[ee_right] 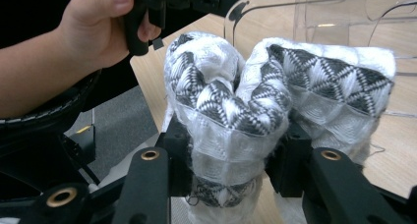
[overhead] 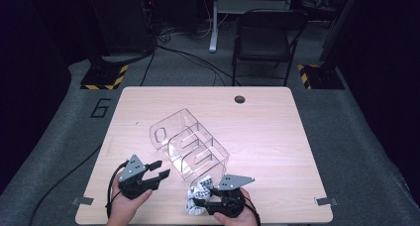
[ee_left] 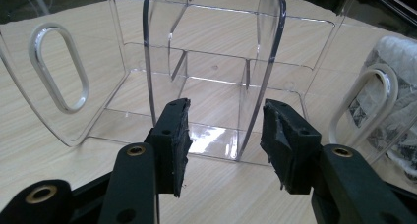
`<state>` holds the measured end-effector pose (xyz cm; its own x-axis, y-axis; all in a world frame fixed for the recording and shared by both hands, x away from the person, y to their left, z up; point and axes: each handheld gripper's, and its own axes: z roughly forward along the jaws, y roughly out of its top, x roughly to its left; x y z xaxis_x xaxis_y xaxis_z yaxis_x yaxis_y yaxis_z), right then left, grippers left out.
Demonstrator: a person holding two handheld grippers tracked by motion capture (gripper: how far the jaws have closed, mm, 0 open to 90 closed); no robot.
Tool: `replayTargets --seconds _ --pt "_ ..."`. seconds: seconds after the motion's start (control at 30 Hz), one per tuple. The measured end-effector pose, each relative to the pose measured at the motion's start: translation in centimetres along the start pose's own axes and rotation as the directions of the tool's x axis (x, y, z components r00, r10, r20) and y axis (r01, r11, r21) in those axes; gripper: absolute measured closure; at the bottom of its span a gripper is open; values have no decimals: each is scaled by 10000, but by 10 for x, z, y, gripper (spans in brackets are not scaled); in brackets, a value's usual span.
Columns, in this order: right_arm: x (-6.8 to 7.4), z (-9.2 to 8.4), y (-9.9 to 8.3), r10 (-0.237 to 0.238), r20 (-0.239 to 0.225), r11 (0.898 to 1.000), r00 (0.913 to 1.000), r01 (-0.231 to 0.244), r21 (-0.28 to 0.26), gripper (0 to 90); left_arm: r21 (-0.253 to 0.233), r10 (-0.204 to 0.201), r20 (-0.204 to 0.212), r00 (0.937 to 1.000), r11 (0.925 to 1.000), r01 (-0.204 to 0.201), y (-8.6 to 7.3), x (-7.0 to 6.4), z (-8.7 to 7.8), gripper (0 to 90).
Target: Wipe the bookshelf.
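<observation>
A large digit "6" [overhead: 100,108] was marked on the grey floor [overhead: 64,122], left of the counter [overhead: 277,117]; nothing else was legible.

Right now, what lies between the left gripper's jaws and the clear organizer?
Bare wooden table in the left gripper view; the open left gripper faces the clear organizer.

We see a pale wooden tabletop [overhead: 277,132] with a round dark hole [overhead: 239,99] near its far edge. Beyond it stands a black folding chair [overhead: 265,35] on grey floor [overhead: 346,132]. Yellow-black striped bases [overhead: 101,77] sit at either side, with cables [overhead: 198,60] between.
</observation>
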<state>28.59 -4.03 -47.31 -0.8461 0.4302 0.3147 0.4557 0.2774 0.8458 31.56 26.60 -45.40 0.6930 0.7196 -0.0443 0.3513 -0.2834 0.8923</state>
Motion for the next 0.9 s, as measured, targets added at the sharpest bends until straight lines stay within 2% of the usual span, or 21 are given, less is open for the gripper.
replayTargets --seconds 0.33,0.67,0.9 --pt "-2 1 -2 38 -39 10000 10000 -38 30 595 -44 251 -125 9996 9997 -252 17 6 7 511" --pt "-4 1 -3 27 -29 10000 10000 -27 29 595 210 423 -400 9983 9989 -414 28 16 13 495" --pt "-4 2 -4 169 -17 9998 9999 -169 82 595 157 299 -553 9980 9995 -290 33 23 17 495"
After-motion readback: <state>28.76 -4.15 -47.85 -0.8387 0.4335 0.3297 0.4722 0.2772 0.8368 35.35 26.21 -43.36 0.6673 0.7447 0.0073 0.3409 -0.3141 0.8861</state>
